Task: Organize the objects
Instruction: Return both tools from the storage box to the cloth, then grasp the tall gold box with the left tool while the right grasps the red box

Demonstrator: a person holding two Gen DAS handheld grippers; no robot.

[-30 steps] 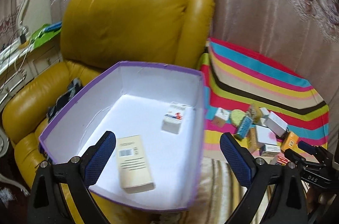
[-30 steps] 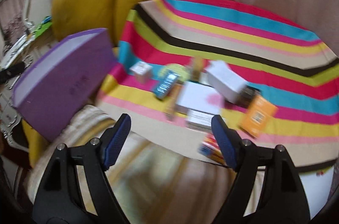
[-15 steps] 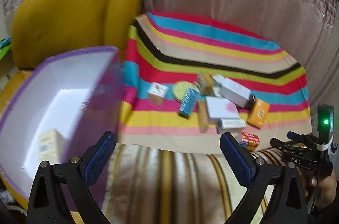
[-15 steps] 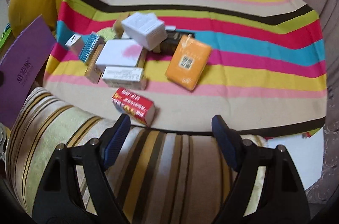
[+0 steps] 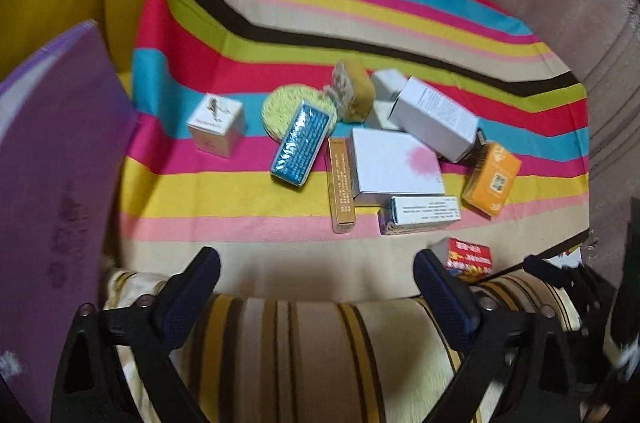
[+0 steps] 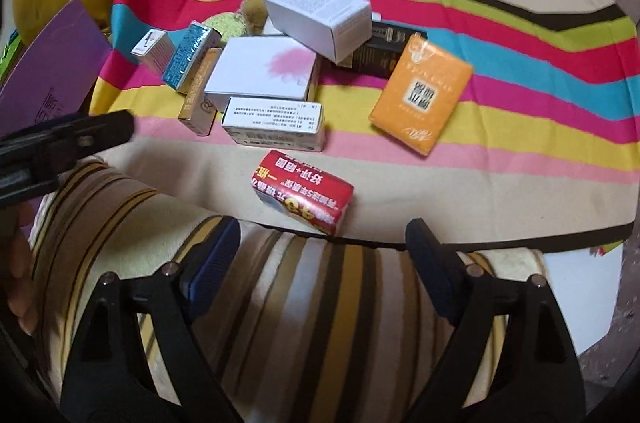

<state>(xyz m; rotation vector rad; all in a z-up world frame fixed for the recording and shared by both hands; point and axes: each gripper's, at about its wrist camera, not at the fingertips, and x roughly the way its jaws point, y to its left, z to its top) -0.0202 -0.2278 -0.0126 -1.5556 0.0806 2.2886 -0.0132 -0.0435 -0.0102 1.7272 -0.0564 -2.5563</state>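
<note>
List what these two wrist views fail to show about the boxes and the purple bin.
- Purple cardboard bin: inside hidden by its own wall, both views.
- Black box: mostly covered by white printed box and orange packet.
- Red packet: partly behind left gripper finger; clear under right gripper.

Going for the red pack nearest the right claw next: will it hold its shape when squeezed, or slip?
The red pack has rounded, glossy edges like a film wrap, so it will probably give under the pads and may slip. It lies flat and apart from the pile, so it is unlikely to roll or tip. It looks light for its size.
</note>
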